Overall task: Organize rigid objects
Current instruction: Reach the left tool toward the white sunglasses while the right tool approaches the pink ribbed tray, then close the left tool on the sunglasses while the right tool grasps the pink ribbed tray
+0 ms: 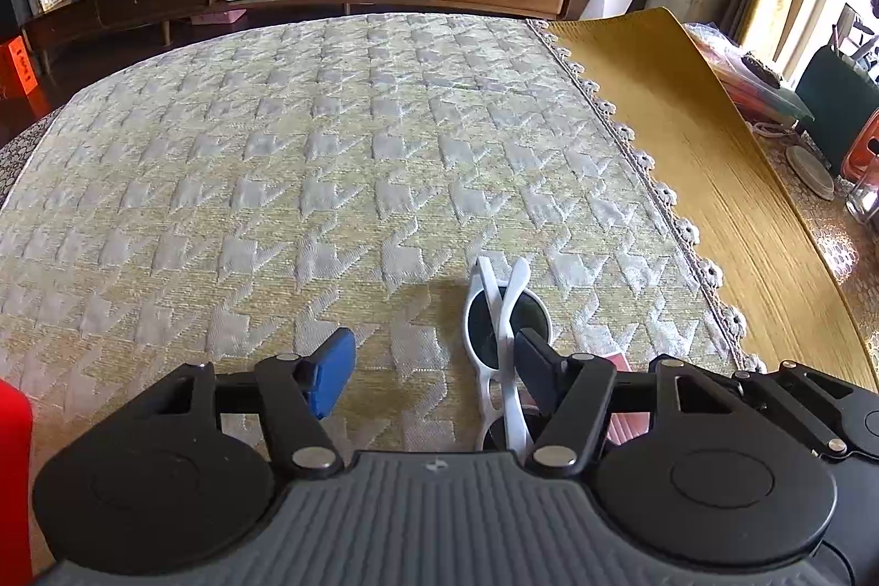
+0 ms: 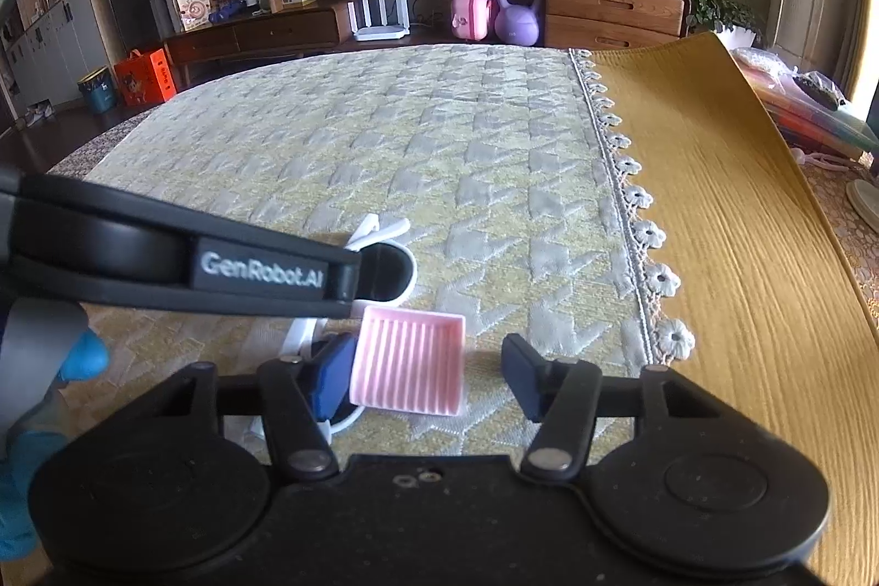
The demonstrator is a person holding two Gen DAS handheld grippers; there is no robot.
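White folded sunglasses [image 1: 505, 339] beside ribbed pink tray [image 2: 409, 363].

Desk [image 2: 824, 201]: covered by two cloths.
Houndstooth cloth [image 2: 439, 146]: left part, lace-trimmed edge.
Yellow cloth [image 2: 714, 201]: right part.
White sunglasses [image 1: 502, 328]: folded, near edge.
Pink ridged tray [image 2: 409, 363]: just beside sunglasses.

Each claw is black plastic: the left claw [image 1: 434, 369] and right claw [image 2: 428, 374] have blue fingertip pads [image 1: 333, 372], silver pivot screws, round housings and ribbed grey bases. White "GenRobot.AI" lettering [image 2: 262, 277] marks one side.
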